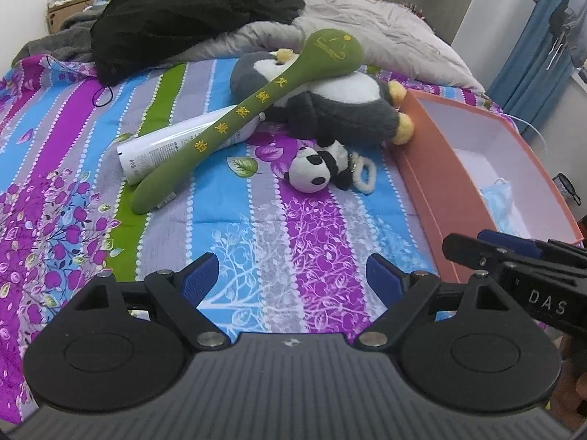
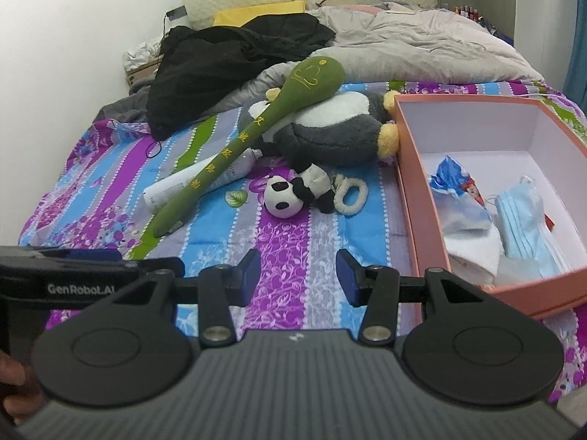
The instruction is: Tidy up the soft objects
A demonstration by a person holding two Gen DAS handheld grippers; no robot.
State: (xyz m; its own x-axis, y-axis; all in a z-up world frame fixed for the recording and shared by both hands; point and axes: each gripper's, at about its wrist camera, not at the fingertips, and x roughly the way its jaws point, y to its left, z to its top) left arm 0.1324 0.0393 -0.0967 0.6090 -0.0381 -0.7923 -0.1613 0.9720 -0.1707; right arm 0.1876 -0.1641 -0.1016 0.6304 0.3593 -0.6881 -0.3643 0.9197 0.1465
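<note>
Hovering over a bed covered with a striped purple, blue and green floral sheet (image 1: 279, 220), the left gripper (image 1: 291, 280) has its blue-padded fingers (image 1: 200, 275) spread wide with nothing between them. The right gripper (image 2: 298, 277) hangs beside it with its fingers (image 2: 249, 275) partly apart, also empty.

Soft objects, left wrist view:
- Long green plush spoon-shaped toy with yellow lettering (image 1: 256, 110): at 12 o'clock from the left gripper, well apart, lying diagonally. Its head rests on the large plush; its shaft crosses the white tube.
- Large grey and white plush penguin with yellow feet (image 1: 341, 106): at 12 to 1 o'clock, lying on its side, one foot touching the box wall.
- Small black and white plush panda (image 1: 319, 168): at 12 o'clock, just in front of the penguin and nearest the fingers.
- White fluffy ring (image 1: 365, 176): touching the panda at its 3 o'clock side.
- White cylindrical tube with printed text (image 1: 176, 146): under the spoon toy, at 11 o'clock.

An orange-pink cardboard box with white interior (image 2: 414, 168) sits at 2 o'clock of the right gripper. It holds a light blue face mask (image 2: 528, 223), a blue crumpled wrapper (image 2: 453, 179) and a white cloth (image 2: 477, 245).

A black garment (image 1: 190, 14) and a grey quilt (image 1: 385, 33) lie at the far end of the bed
</note>
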